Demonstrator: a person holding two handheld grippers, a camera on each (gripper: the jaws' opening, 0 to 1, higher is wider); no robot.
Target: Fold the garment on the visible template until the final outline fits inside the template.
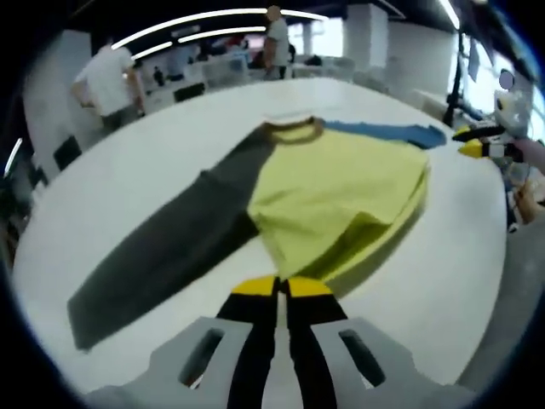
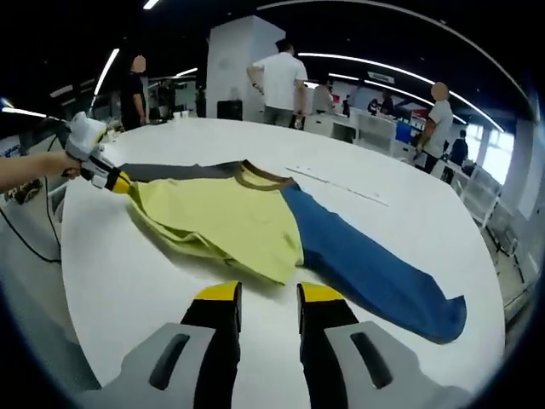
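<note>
The garment (image 2: 255,223) lies on the table (image 2: 128,290) mid-frame, people (image 2: 279,81) standing behind at upper frame.

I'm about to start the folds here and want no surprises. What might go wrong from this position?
1. The long blue sleeve reaches toward the edge of the round white table; it may slip off.
2. The yellow shirt body is already bunched along its hem, so folding now may trap wrinkles.
3. The left gripper is shut and the right gripper open, both short of the cloth, so a hasty pinch could catch double layers.
</note>
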